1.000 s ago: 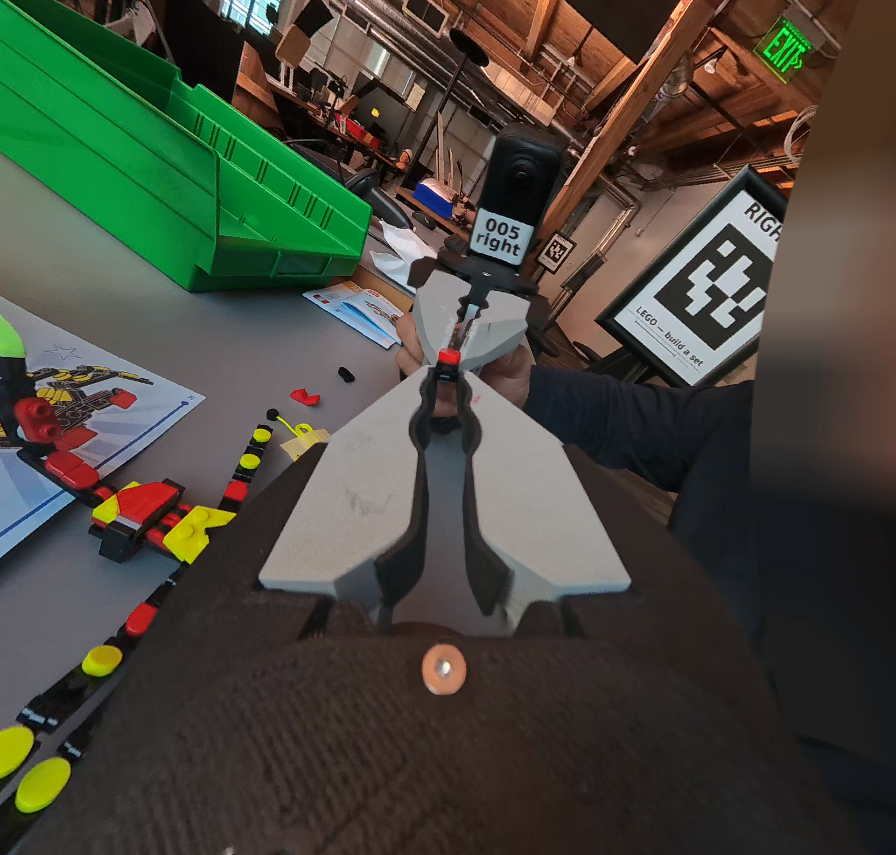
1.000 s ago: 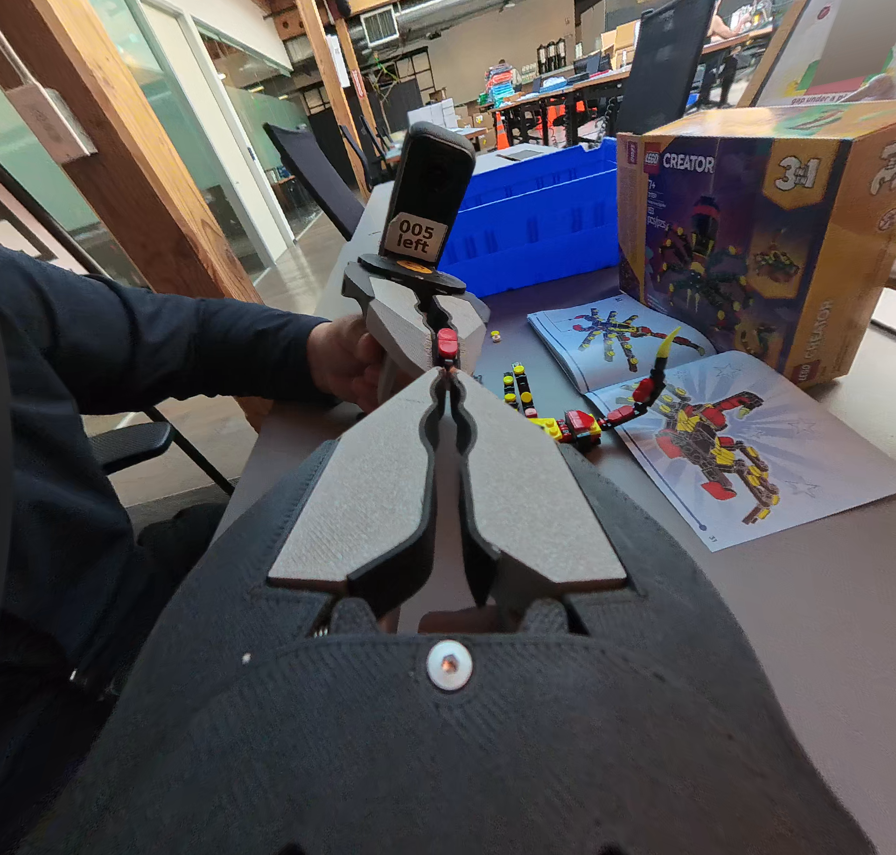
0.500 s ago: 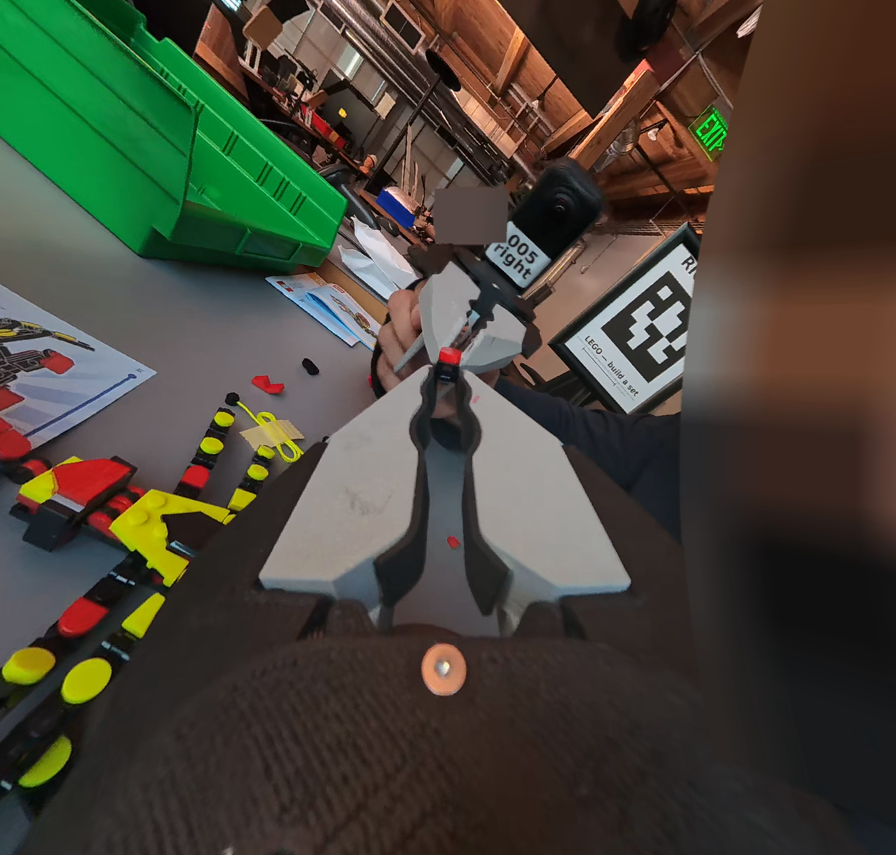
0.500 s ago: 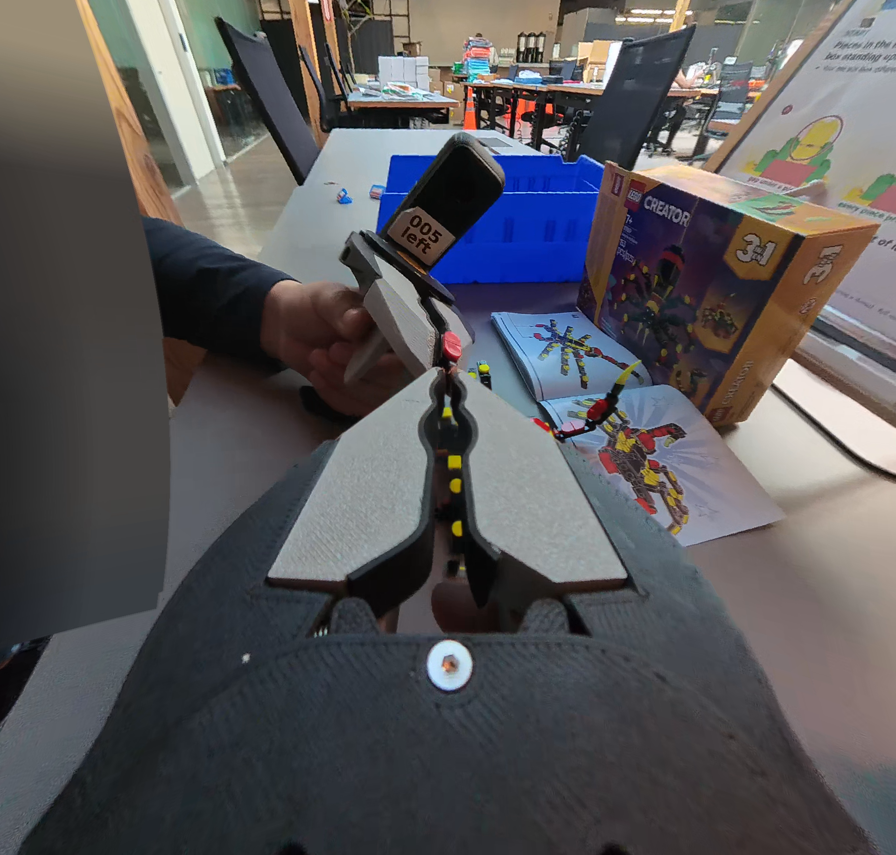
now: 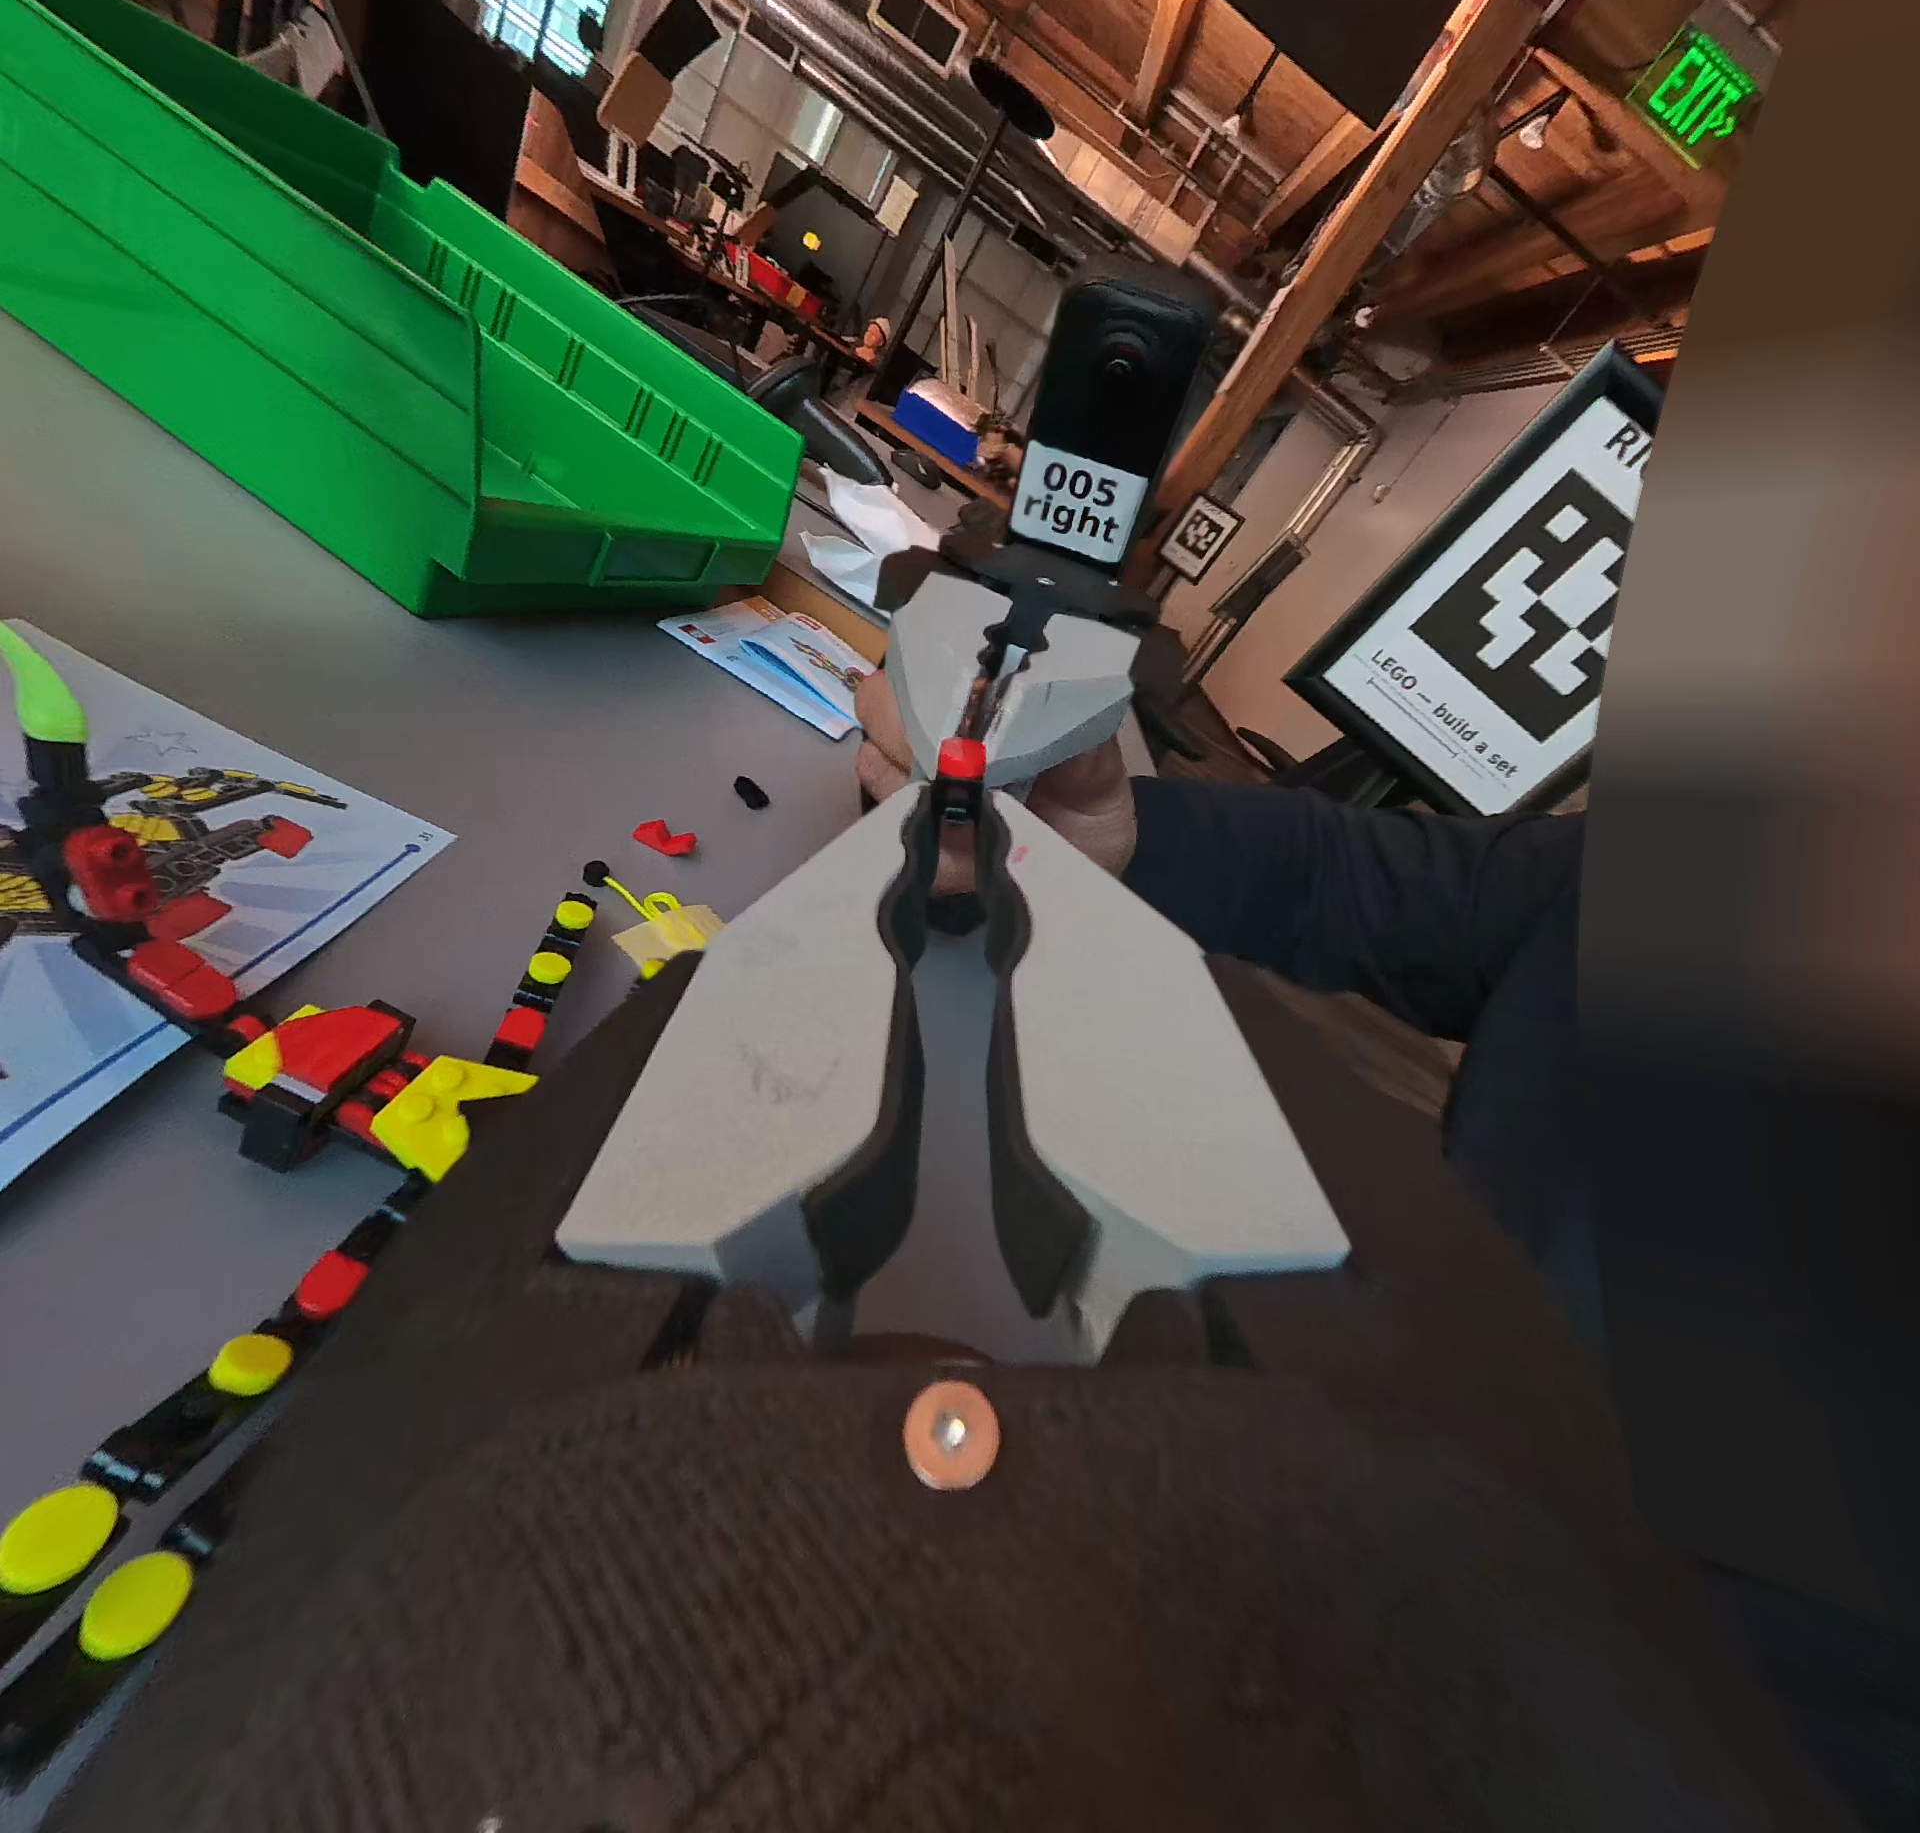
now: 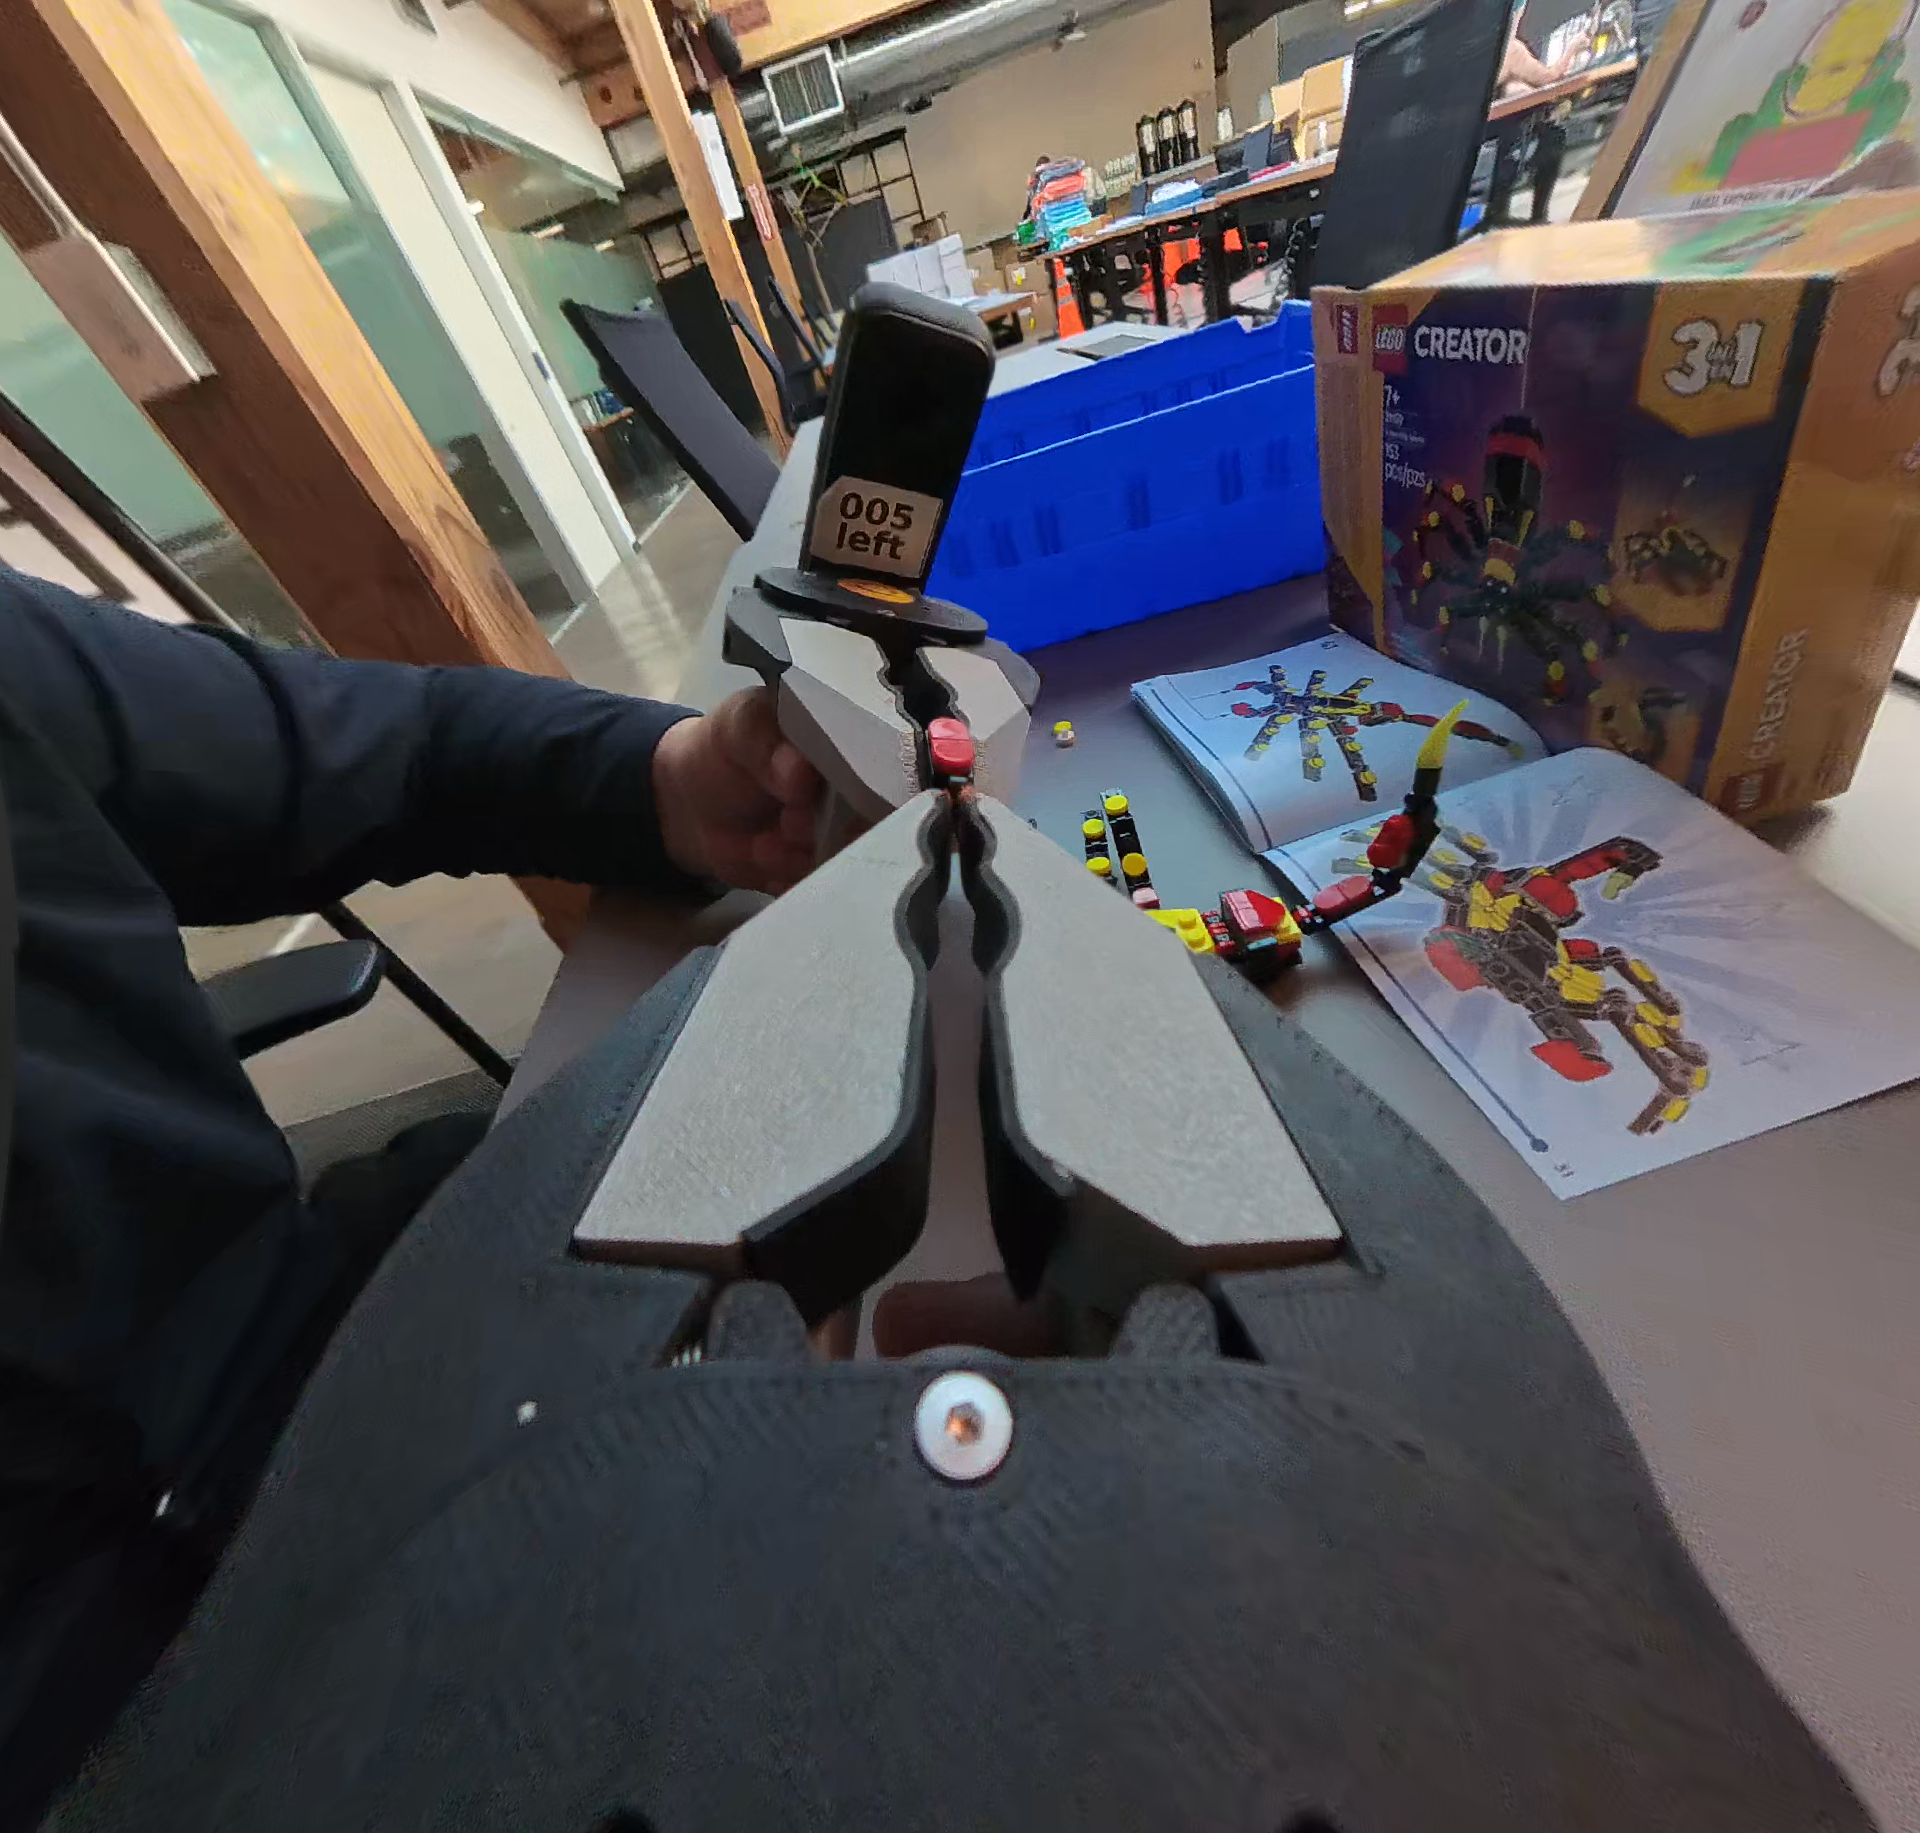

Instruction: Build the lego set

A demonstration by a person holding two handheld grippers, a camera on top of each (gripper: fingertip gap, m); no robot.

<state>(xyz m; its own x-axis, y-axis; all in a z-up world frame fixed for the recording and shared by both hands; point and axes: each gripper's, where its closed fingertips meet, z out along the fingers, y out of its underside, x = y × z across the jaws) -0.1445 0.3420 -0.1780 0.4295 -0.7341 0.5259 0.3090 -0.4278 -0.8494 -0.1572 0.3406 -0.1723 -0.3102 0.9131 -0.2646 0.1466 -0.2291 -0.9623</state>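
My left gripper [image 5: 956,796] is shut on a small red and black Lego piece [image 5: 961,760], held up off the grey table [image 5: 520,723]. My right gripper [image 6: 953,804] is shut, and its tips meet the piece [image 6: 949,747] head-on; I cannot tell whether it grips anything. Each gripper shows in the other's view, the right one [image 5: 987,723] and the left one [image 6: 925,744]. A partly built red, yellow and black scorpion body [image 5: 332,1056] lies on the table, also in the right wrist view [image 6: 1257,921], with its raised tail [image 6: 1439,744].
Black leg strips with yellow and red studs [image 5: 540,973] lie by the body. An open instruction booklet [image 6: 1662,952], a second booklet [image 6: 1299,744], the set's box [image 6: 1610,536], a blue bin [image 6: 1122,505], a green bin [image 5: 312,381], loose red [image 5: 665,836] and black [image 5: 750,791] bits. Both grippers' tips are close together, under 4 cm apart.
Both grippers tilted and swung half a second ago and are now back near their pose of a second ago. They stayed tip to tip on the small piece throughout.
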